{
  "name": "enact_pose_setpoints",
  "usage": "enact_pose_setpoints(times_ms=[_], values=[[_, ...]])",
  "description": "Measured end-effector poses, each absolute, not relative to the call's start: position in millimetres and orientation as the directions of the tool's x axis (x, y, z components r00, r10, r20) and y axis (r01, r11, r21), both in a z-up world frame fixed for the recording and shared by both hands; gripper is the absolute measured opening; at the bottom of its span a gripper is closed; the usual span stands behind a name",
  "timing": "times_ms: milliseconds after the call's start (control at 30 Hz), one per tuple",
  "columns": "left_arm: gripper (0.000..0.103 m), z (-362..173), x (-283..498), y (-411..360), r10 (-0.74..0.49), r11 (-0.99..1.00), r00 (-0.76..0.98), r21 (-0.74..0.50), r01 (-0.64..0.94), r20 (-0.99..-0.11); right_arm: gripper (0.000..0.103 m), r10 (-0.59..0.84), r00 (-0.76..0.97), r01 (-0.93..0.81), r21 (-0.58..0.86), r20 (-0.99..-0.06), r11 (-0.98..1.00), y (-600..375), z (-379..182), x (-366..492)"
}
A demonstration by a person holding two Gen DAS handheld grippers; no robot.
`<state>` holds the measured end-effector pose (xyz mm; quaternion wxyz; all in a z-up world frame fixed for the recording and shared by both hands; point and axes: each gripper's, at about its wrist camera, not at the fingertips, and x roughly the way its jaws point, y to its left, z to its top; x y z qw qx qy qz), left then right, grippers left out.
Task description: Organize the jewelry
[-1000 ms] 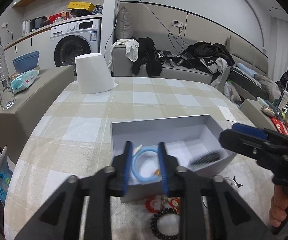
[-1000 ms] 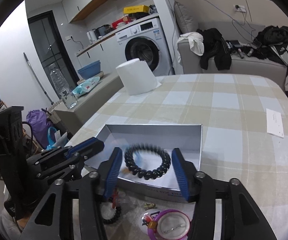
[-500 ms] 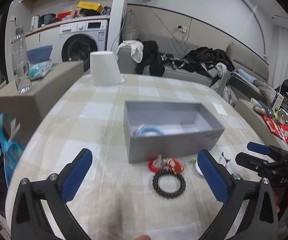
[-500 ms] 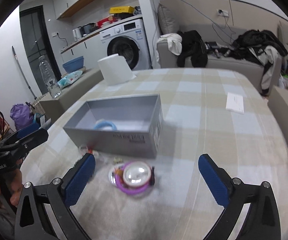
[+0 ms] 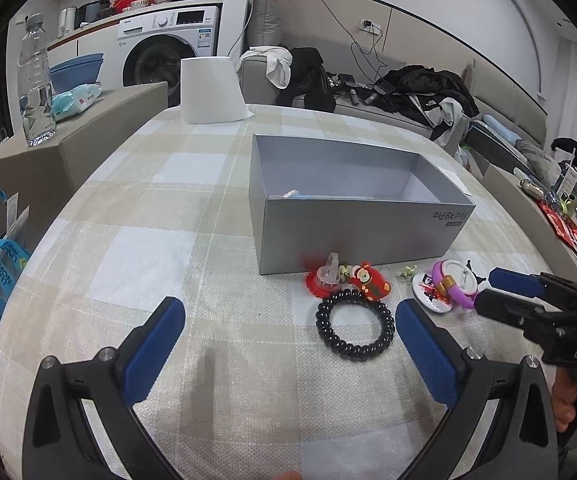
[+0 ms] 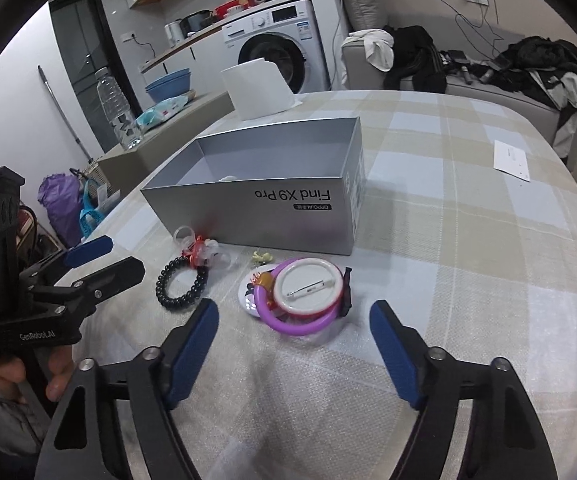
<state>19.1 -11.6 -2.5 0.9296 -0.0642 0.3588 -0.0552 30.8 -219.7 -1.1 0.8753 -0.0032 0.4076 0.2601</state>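
1. Nearest to each camera, both tools hang spread wide and empty above the checked table (image 5: 136, 264): the left gripper (image 5: 290, 346) has its jaws well apart, and so does the right gripper (image 6: 294, 342).
2. Just beyond the left gripper lies a black coil bracelet (image 5: 354, 330), flat on the cloth, between the blue pads in the left view.
3. Touching its far edge is a red charm cluster (image 5: 348, 278) with a clear plastic piece.
4. To the right of that sits a purple bangle (image 6: 300, 320) resting around a white round badge (image 6: 310, 288), pin side up; a tiny pale green trinket (image 6: 262, 257) lies just beside them, too small to identify.
5. Behind these stands the open grey box (image 6: 256, 204), printed "Find X9 Pro" upside down. Inside, a pale blue ring (image 5: 300, 195) is mostly hidden by the near wall, probably a bracelet.
6. Farther back on the table stands a white paper roll (image 5: 212, 90), and a white slip of paper (image 6: 512, 159) lies off to the right.
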Motion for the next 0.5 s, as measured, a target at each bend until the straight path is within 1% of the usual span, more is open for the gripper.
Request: enact_pose_setpoints(times_ms=[33, 100, 200, 300, 333, 500], values=[[0.102, -3.7, 18.1, -11.5, -0.148, 0.986, 0.737, -0.158, 0.057, -0.660, 0.066, 0.451, 0.539, -0.452, 0.208, -0.711, 0.867, -221.8, -0.5, 31.1], [0.102, -3.8, 17.8, -12.1, -0.149, 0.986, 0.736, -0.157, 0.059, -0.660, 0.061, 0.445, 0.547, -0.433, 0.216, -0.709, 0.875, -226.8, -0.5, 33.3], [0.102, -4.5, 17.6, -12.7, -0.146, 0.987, 0.736, -0.150, 0.061, -0.661, 0.049, 0.443, 0.543, -0.408, 0.237, -0.714, 0.882, -232.9, -2.9, 40.0], [0.102, -5.2, 17.4, -13.6, -0.144, 0.987, 0.735, -0.146, 0.061, -0.663, 0.042, 0.450, 0.532, -0.395, 0.260, -0.717, 0.881, -236.1, -5.9, 44.7], [0.102, -5.3, 17.7, -13.9, -0.144, 0.987, 0.734, -0.146, 0.062, -0.663, 0.040, 0.446, 0.533, -0.393, 0.257, -0.718, 0.883, -235.8, -5.7, 45.2], [0.102, -5.5, 17.9, -13.9, -0.145, 0.987, 0.733, -0.145, 0.063, -0.664, 0.040, 0.435, 0.526, -0.410, 0.230, -0.731, 0.883, -228.4, -7.0, 45.7]])
